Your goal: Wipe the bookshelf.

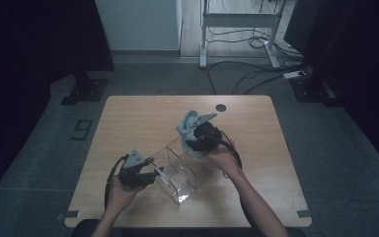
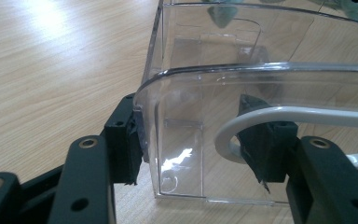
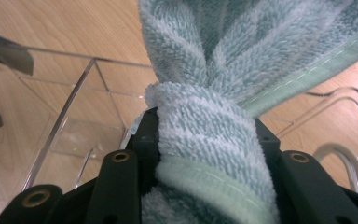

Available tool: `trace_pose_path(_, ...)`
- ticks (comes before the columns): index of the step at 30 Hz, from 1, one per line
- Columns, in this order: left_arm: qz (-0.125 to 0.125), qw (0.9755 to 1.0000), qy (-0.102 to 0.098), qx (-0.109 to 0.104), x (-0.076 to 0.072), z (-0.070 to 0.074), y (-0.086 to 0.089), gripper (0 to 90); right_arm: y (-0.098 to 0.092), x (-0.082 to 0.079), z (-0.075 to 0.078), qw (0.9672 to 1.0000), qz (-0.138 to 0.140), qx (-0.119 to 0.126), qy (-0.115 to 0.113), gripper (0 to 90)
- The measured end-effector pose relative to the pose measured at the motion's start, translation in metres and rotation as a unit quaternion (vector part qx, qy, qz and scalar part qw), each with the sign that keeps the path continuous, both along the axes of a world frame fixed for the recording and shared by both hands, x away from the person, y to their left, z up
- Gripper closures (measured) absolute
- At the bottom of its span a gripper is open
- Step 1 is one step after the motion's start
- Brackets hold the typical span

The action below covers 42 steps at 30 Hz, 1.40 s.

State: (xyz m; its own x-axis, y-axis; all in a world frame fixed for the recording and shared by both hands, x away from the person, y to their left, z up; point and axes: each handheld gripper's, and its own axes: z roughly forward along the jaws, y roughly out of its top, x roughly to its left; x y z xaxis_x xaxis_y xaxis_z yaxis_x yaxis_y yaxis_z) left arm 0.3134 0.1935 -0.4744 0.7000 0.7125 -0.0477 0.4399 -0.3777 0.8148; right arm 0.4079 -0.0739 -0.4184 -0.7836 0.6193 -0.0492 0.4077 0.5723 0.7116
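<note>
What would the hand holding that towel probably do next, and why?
Probably lower the towel into the clear box. The right gripper is clamped on the bunched towel right at the box's far end, while the left gripper grips the box's near wall, steadying it.

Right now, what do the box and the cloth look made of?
Box: clear hard plastic, glossy; the table grain shows through its walls and they catch highlights. Cloth: pale blue-green terry, probably cotton; looped pile and a stitched flat hem.

Wooden table point(image 1: 128, 123), floor cables point(image 1: 237, 74), white frame point(image 1: 237, 22).
</note>
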Motion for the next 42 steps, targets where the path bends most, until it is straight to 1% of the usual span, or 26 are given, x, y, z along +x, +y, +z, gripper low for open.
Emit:
trace_pose_path(2,0.001,1.0,0.0,-0.001,0.0,0.0,0.0,44.4,-0.004,-0.003,0.0,1.0,0.0,0.004,0.002,56.9)
trace_pose_path(7,0.001,1.0,0.001,-0.001,0.0,0.0,0.0,44.4,-0.014,-0.012,-0.003,0.9999,0.005,0.011,-0.003,56.9)
trace_pose_path(12,0.002,1.0,0.001,0.0,0.0,0.0,0.0,44.4,-0.026,-0.021,-0.006,0.9997,0.004,0.023,0.001,56.8)
trace_pose_path(22,0.002,1.0,0.001,0.0,0.0,0.0,0.0,44.5,-0.045,-0.039,-0.011,0.9995,0.006,0.029,0.003,56.8)
trace_pose_path(32,0.001,1.0,0.001,-0.002,0.0,0.0,0.0,44.4,-0.062,-0.052,-0.024,0.9991,0.002,0.041,0.015,56.4)
trace_pose_path(34,0.002,1.0,0.001,-0.001,0.0,0.0,0.0,44.4,-0.064,-0.053,-0.028,0.9992,0.001,0.036,0.02,56.2)
trace_pose_path(35,0.002,1.0,0.001,-0.001,0.0,0.0,0.0,44.4,-0.063,-0.053,-0.032,0.9994,0.003,0.02,0.027,55.9)
trace_pose_path(36,0.002,1.0,0.001,-0.001,0.0,0.0,0.0,44.4,-0.062,-0.055,-0.037,0.9996,0.004,0.004,0.026,55.8)
trace_pose_path(38,0.001,1.0,0.001,-0.002,0.0,0.0,0.0,44.4,-0.059,-0.058,-0.047,0.9998,0.003,-0.01,0.016,55.6)
trace_pose_path(39,0.0,1.0,0.001,-0.002,0.0,0.0,0.0,44.4,-0.058,-0.058,-0.051,0.9997,0.003,-0.017,0.016,55.6)
trace_pose_path(40,0.001,1.0,0.001,-0.001,0.0,0.0,0.0,44.4,-0.057,-0.058,-0.055,0.9996,0.002,-0.02,0.018,55.5)
trace_pose_path(42,0.001,1.0,0.0,-0.001,0.0,0.0,0.0,44.4,-0.057,-0.056,-0.064,0.9993,0.002,-0.025,0.029,55.5)
